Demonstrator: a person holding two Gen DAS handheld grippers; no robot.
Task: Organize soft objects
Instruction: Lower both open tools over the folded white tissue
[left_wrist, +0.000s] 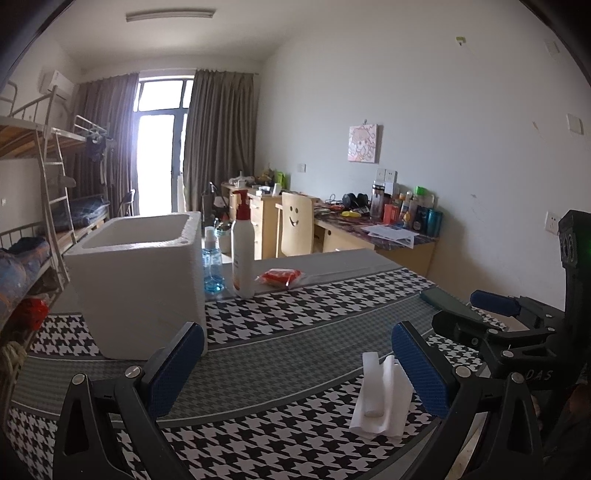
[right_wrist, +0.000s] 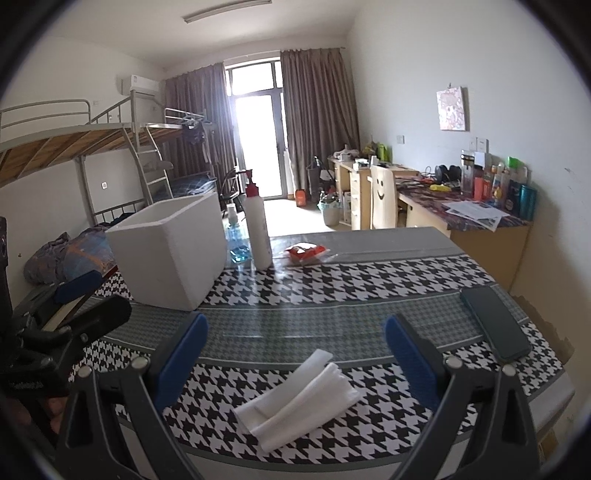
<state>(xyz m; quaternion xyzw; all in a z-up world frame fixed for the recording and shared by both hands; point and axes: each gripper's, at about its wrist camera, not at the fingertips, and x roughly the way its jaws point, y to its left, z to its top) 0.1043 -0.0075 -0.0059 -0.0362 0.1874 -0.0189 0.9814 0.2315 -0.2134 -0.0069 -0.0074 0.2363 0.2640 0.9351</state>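
In the left wrist view, the left claw (left_wrist: 295, 363) is released, holding nothing, above the checkered worktop (left_wrist: 295, 310). The folded white cloth (left_wrist: 382, 397) lies just beside its right finger. The white foam box (left_wrist: 140, 273) stands behind.

In the right wrist view, the right claw (right_wrist: 295, 356) is also released, and the cloth (right_wrist: 295, 398) lies between its fingers on the worktop (right_wrist: 332, 288). A dark phone (right_wrist: 495, 323) rests to the right.

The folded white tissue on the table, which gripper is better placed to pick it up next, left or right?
Right, probably. The right gripper is open with the folded white tissue centred between its fingers. From the open left gripper, the tissue lies off-centre, against its right finger.
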